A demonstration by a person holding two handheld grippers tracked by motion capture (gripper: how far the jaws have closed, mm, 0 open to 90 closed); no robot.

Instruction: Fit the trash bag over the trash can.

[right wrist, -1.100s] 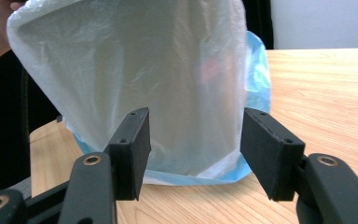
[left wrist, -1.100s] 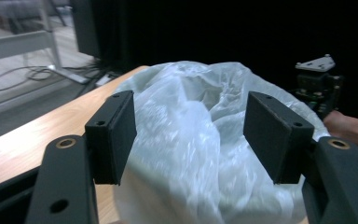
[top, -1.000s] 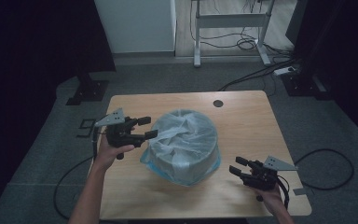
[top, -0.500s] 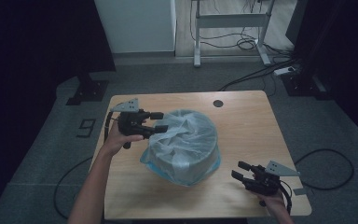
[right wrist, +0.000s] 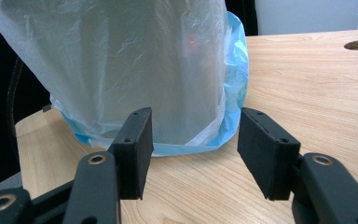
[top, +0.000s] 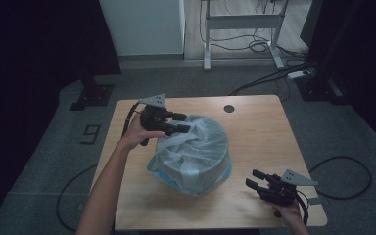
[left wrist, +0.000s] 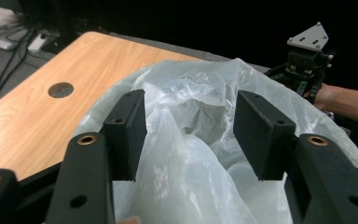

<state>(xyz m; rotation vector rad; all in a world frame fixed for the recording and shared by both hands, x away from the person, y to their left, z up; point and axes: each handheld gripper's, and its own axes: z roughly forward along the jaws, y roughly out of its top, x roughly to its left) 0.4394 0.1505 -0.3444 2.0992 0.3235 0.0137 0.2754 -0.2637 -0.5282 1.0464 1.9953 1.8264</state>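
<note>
Bin (top: pixel 196 161) lined with clear plastic bag (top: pixel 188 139) sits mid-table (top: pixel 254 132), blue liner (right wrist: pixel 235 93) skirting its base. My left gripper (top: pixel 182 123) is at the bag's far-left rim, jaws apart and just been closing, loose film between them, not yet pinched. I want one fold only, then lift straight. Right gripper (top: pixel 252 178) waits near the front-right corner, jaws apart, nothing between; table edge close there, open wood beyond the bin.

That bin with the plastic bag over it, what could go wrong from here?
The left gripper has been closing around loose film of the clear bag, which looks thin and might tear or slip out. The bin has nothing steadying it, since the right gripper sits apart, so a pull could tip or drag it along the table.
</note>
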